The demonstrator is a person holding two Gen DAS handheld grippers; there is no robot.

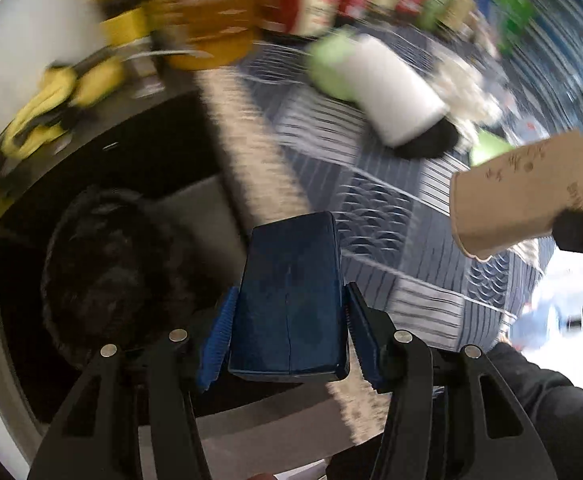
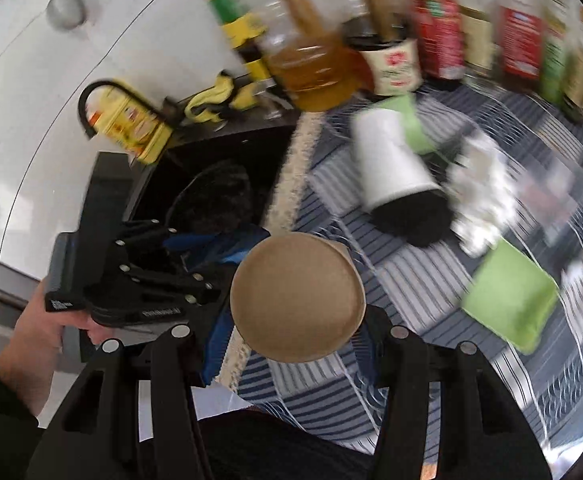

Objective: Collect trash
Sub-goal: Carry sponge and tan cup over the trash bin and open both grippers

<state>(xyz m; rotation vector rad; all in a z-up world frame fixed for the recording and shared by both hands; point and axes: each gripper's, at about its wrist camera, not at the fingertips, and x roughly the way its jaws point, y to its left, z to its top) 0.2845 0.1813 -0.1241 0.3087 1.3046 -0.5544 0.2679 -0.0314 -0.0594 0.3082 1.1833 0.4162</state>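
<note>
My left gripper (image 1: 289,316) is shut on a dark blue box (image 1: 291,292) and holds it over the table edge, beside a black bin (image 1: 103,272) with a black liner. My right gripper (image 2: 297,320) is shut on a brown paper cup (image 2: 297,298), base toward the camera; the cup also shows in the left wrist view (image 1: 527,196) at the right. The left gripper (image 2: 195,256) appears in the right wrist view over the bin (image 2: 211,192). A white cup with a black lid (image 2: 395,168) lies on its side on the blue striped cloth (image 2: 331,376), next to crumpled white paper (image 2: 479,196) and green packets (image 2: 511,300).
Bottles and jars (image 2: 439,36) line the back of the table. A yellow oil tin (image 2: 131,120) and yellow strap (image 2: 215,98) sit behind the bin. A white wall (image 2: 31,140) is at the left. Both views are motion-blurred.
</note>
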